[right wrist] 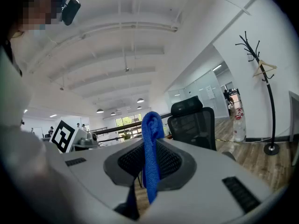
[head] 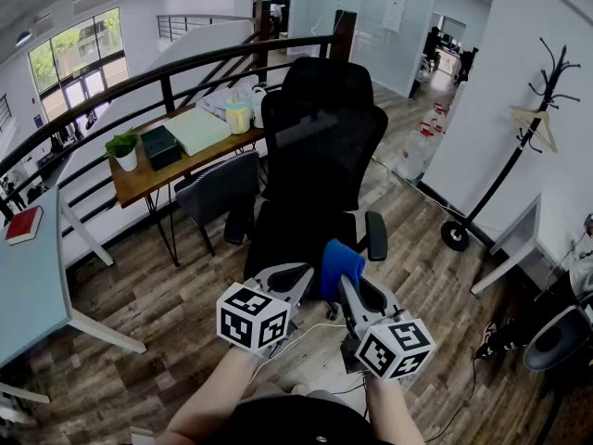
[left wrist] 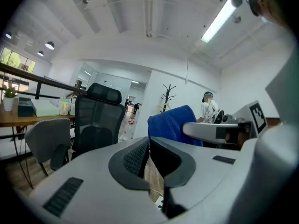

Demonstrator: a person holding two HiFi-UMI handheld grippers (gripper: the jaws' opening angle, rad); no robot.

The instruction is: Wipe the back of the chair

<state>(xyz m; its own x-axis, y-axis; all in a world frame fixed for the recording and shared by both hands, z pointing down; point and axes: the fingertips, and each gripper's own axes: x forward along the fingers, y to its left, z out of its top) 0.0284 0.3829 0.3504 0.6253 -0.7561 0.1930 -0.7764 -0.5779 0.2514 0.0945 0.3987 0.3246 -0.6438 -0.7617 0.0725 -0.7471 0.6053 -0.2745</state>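
Note:
A black mesh office chair [head: 320,146] with a headrest stands ahead of me, its back facing me; it also shows as the chair [left wrist: 96,120] and chair [right wrist: 192,122] in the gripper views. My right gripper [head: 341,276] is shut on a blue cloth [head: 339,265], which sticks up between its pads as the cloth [right wrist: 150,150]. My left gripper [head: 298,276] is shut with nothing between its jaws, held beside the right one. Both grippers are low, in front of the chair seat and apart from the chair back.
A wooden desk [head: 148,179] with a plant [head: 123,149], a box and bottles stands left, with a grey chair [head: 218,188] in front. A coat stand [head: 519,146] rises at right. A black railing [head: 139,80] runs behind. A person [left wrist: 209,108] stands far off.

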